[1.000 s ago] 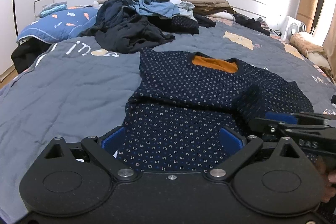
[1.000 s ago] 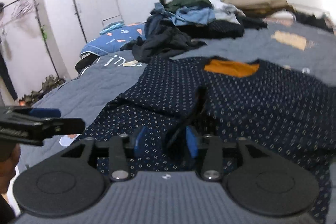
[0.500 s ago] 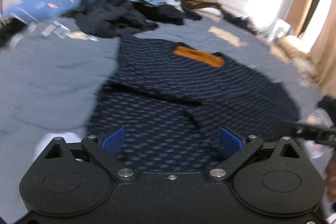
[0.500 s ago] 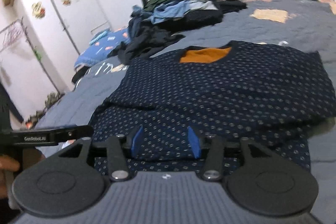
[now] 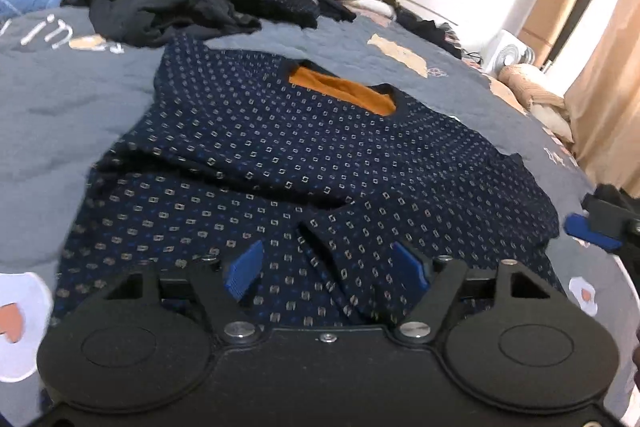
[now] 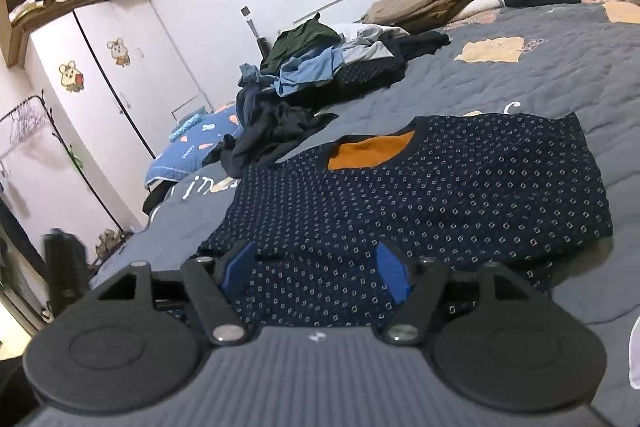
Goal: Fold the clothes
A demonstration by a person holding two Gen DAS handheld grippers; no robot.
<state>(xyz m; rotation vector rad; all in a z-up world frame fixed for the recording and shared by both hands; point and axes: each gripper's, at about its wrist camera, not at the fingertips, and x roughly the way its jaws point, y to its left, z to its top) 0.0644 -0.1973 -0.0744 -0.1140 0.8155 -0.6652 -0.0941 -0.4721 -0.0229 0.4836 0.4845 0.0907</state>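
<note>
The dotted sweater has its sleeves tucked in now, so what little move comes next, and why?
Probably pinch the near hem. The sweater lies flat, sleeves crossed over its front, and both grippers, left closing and right opening, sit over that hem with nothing gripped.

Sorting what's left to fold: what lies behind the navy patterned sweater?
Behind the navy patterned sweater sits a heap of unfolded clothes on the grey quilt. Whatever is buried under that heap is hidden.
</note>
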